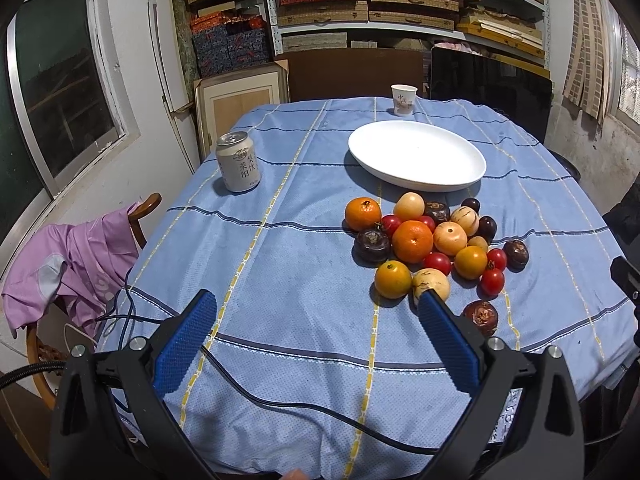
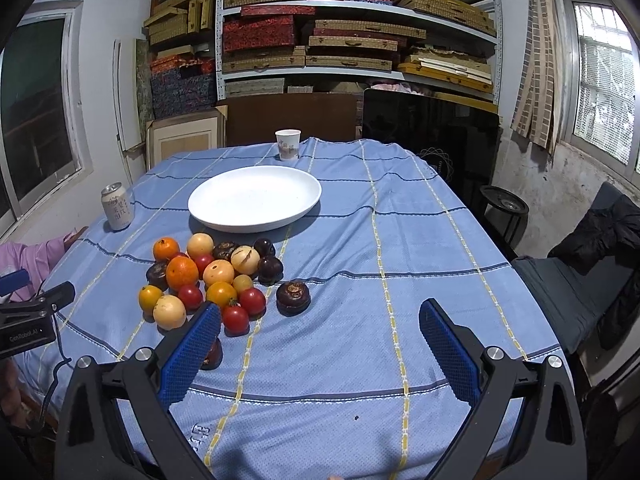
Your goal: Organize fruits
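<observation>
A heap of mixed fruit (image 1: 432,240) (image 2: 212,276) lies on the blue checked tablecloth: oranges, pale yellow round fruits, red cherry tomatoes and dark brown water chestnuts. Behind the heap stands an empty white oval plate (image 1: 416,156) (image 2: 256,198). My left gripper (image 1: 316,304) is open, low over the cloth to the left of the heap, its right finger (image 1: 444,340) reaching the nearest pale fruit (image 1: 434,282). My right gripper (image 2: 320,316) is open, to the right of the heap. Its left finger (image 2: 192,356) partly covers a dark chestnut (image 2: 214,354). One chestnut (image 2: 293,297) sits apart.
A drink can (image 1: 239,161) (image 2: 116,205) stands at the table's left side, a paper cup (image 1: 403,99) (image 2: 287,144) at the far edge. A black cable (image 1: 280,396) crosses the near cloth. A chair with a purple garment (image 1: 76,268) stands left; shelves of boxes fill the back wall.
</observation>
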Demonstrator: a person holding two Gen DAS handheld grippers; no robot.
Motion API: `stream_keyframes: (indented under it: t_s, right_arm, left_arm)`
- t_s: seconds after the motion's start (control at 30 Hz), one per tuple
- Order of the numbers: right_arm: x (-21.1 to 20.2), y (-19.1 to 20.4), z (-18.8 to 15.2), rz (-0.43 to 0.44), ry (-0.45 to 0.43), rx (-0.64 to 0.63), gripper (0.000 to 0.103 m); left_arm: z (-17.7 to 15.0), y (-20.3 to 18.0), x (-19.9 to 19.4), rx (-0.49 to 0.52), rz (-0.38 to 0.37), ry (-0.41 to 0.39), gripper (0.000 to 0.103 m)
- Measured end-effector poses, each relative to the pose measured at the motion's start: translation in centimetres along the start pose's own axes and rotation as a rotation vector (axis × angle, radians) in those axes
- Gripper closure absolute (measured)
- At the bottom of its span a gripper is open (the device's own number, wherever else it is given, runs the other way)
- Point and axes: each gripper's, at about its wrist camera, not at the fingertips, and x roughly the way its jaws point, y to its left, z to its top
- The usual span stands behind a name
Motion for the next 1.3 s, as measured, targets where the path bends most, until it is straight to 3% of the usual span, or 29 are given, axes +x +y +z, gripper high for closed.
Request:
stream_keyframes:
  t_s: [1.3]
  right_arm:
    - [0.5,1.4,-0.8,0.028,0.039,-0.029,0.003]
  left_arm:
    - [-0.5,-0.1,0.6,0.014,-0.027,0.004,0.004]
